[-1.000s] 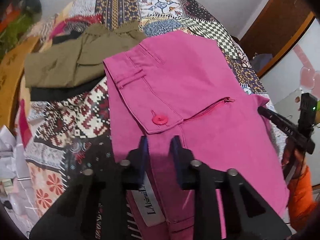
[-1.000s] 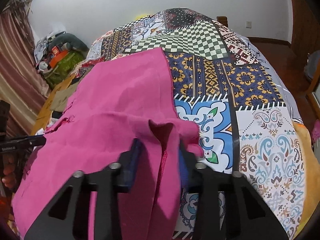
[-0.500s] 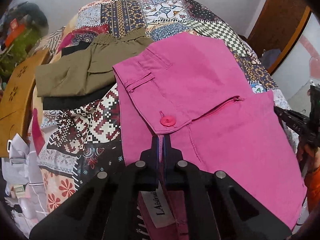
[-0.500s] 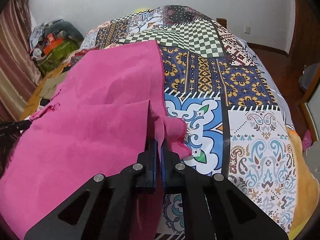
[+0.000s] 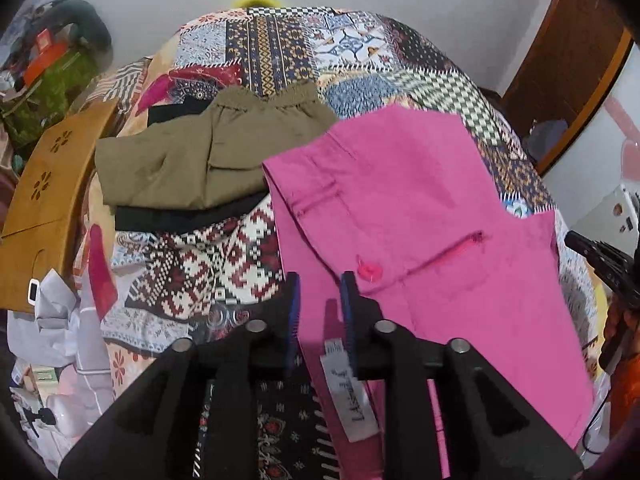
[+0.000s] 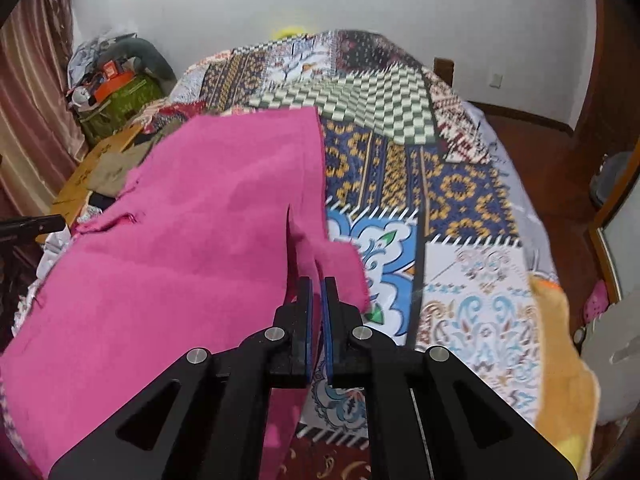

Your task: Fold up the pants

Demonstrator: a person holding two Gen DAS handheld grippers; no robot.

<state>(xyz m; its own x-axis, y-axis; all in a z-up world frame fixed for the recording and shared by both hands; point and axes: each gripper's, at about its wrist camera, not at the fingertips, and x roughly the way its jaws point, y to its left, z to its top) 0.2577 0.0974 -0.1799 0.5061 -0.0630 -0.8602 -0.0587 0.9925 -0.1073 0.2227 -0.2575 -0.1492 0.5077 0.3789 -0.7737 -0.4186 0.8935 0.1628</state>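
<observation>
I am holding my left claw (image 5: 320, 300) part-way open over the waistband end of the pink pants (image 5: 420, 240); its fingers are standing apart, with pink cloth and the white label (image 5: 350, 392) lying between them, and I cannot tell whether they are touching the cloth. The pink button (image 5: 370, 271) is sitting just ahead of the claw and to its right. Ahead and to the left, folded olive shorts (image 5: 200, 160) are resting on a black garment (image 5: 180, 218). My right claw (image 6: 316, 292) is pinching a raised fold of the pants (image 6: 180, 260), its fingers nearly together on the cloth. The pants are spreading ahead and left of that claw across the patchwork bedspread (image 6: 460, 200).
</observation>
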